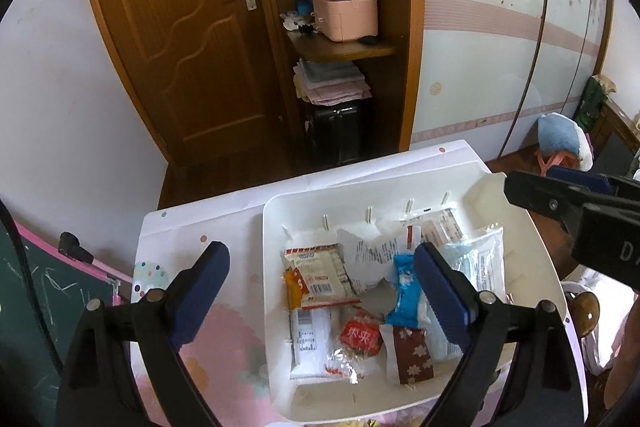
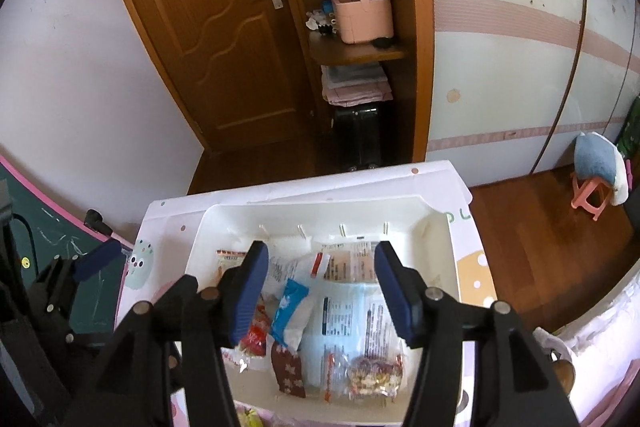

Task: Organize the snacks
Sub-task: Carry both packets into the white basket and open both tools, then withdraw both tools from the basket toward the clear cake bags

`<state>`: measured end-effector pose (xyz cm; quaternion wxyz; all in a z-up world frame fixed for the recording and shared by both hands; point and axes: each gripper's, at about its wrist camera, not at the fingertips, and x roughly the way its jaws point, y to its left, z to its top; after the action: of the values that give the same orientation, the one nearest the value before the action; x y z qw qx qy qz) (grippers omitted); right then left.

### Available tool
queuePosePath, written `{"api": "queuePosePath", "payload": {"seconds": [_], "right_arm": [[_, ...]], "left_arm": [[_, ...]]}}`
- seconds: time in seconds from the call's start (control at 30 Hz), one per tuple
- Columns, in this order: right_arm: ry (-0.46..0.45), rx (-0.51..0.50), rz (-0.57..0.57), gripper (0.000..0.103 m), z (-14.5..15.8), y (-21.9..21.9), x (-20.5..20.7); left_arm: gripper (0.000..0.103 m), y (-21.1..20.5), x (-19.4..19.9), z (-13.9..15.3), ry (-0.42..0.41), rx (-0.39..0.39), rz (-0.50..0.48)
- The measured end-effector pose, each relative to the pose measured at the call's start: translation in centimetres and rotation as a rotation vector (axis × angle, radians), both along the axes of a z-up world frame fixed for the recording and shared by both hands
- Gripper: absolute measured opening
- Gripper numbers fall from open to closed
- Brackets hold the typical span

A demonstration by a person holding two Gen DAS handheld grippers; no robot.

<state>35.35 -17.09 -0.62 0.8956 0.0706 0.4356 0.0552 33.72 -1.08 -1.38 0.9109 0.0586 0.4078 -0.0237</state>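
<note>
A white tray point(image 1: 276, 227) on the table holds several snack packets: a beige one with red stripes point(image 1: 320, 275), a blue one point(image 1: 406, 295), a red one point(image 1: 360, 337), a brown flowered one point(image 1: 412, 355) and a large pale blue pack point(image 2: 352, 311). My left gripper point(image 1: 322, 259) is open wide above the tray's left half, its left finger out over the table, with nothing between the jaws. My right gripper point(image 2: 320, 255) hangs open over the tray's middle; the packets lie below it, untouched. A clear bag of mixed sweets point(image 2: 374, 375) lies near the front rim.
The table point(image 1: 192, 227) carries a white patterned cover. A green chalkboard point(image 1: 48, 299) stands at the left. Behind are a wooden door point(image 1: 192, 27), shelves with a pink basket point(image 1: 346, 15), and a black suitcase point(image 1: 336, 131). A pink stool with a blue cushion point(image 2: 596, 167) stands on the floor at right.
</note>
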Motion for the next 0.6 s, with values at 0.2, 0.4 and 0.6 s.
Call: {"api": "queuePosePath", "payload": {"seconds": [0.2,0.4,0.6], "right_arm": [[0.008,0.009,0.005,0.056,0.3,-0.5,-2.4],[-0.002,0.002,0.016,0.056,1.9,-0.6,-5.3],[-0.049,-0.022,0.037,0.056,4.5,-0.6,-9.2]], "left_arm": [[0.093,0.2,-2.3,0.9,0.002,0.005,-0.004],[0.093,0.6,-5.7,3.2,-0.027,-0.001,-0.012],[0.094,1.2,-9.9,6.0,-0.072,-0.013,-0.031]]}}
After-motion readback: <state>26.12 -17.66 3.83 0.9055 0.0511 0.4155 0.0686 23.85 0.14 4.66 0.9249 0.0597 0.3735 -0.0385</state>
